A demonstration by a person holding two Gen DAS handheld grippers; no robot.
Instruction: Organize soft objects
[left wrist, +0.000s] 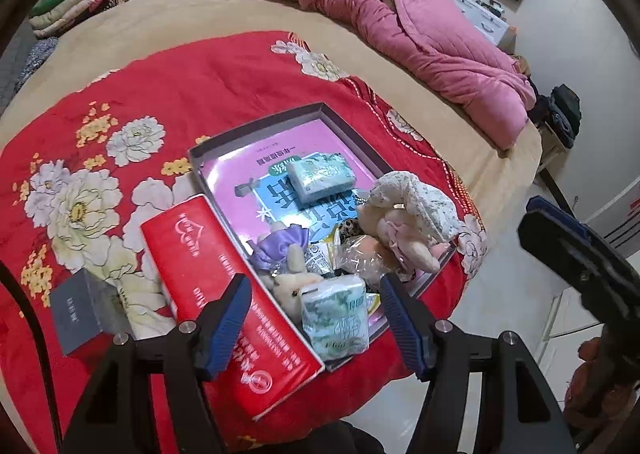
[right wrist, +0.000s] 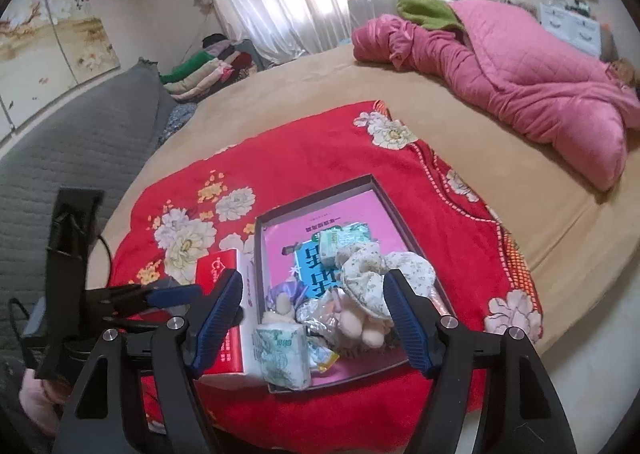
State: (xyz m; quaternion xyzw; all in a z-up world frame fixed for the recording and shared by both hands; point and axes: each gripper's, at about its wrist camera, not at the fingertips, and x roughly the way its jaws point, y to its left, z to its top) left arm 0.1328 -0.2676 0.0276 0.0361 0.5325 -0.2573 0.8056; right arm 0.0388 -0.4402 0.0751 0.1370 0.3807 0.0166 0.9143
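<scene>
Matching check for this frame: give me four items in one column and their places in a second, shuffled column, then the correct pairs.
Items:
1. tissue pack
2. red box
3. pink quilt
4. grey card

Places:
A. far side of the bed
B. near corner of the tray
C. on the red blanket, left of the red box
D. against the tray's left wall

Pairs: 1-B, 2-D, 3-A, 4-C

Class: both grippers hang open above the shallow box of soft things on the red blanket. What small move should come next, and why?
Probably lower the left gripper onto the tissue pack at the box's near corner. Its jaws stand open and empty, and that pack lies right between them, sticking over the rim, while the plush toy and the second tissue pack already sit inside.
</scene>
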